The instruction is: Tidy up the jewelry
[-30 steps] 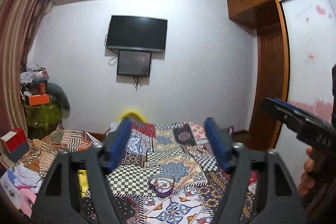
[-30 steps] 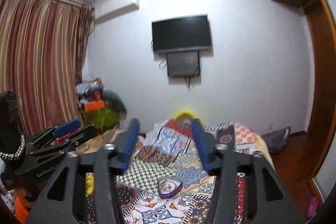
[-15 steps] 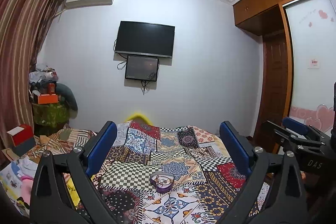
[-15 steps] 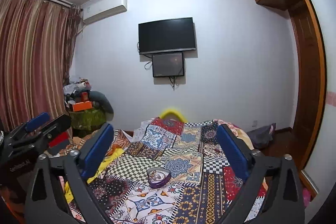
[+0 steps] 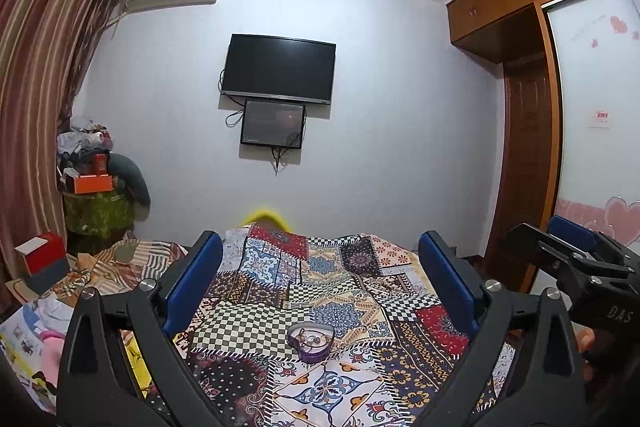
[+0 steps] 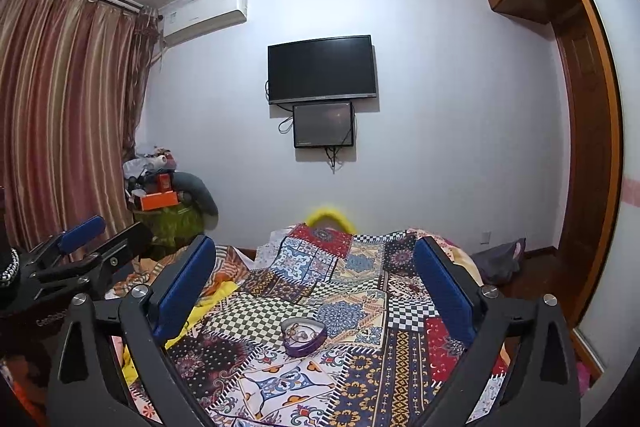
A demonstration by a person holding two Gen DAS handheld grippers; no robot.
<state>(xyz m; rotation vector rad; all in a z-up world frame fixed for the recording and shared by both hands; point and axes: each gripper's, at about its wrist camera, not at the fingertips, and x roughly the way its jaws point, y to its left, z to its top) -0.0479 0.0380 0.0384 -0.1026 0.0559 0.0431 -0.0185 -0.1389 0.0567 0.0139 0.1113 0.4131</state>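
On patchwork bedspread (image 5: 340,279), at 6 o'clock between wide-spread left gripper (image 5: 320,283) fingers: purple heart-shaped jewelry box (image 5: 311,341), trinkets inside; right gripper (image 6: 316,281) equally wide, "DAS" on its body

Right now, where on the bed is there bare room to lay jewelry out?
Bare quilt lies all around the purple heart-shaped dish: beyond it toward the wall, and nearer the camera. The left side is crowded with a heap of clothes and boxes.

Dim, bluish, even room light; sharp frames, fisheye-bent, vignetted edges.
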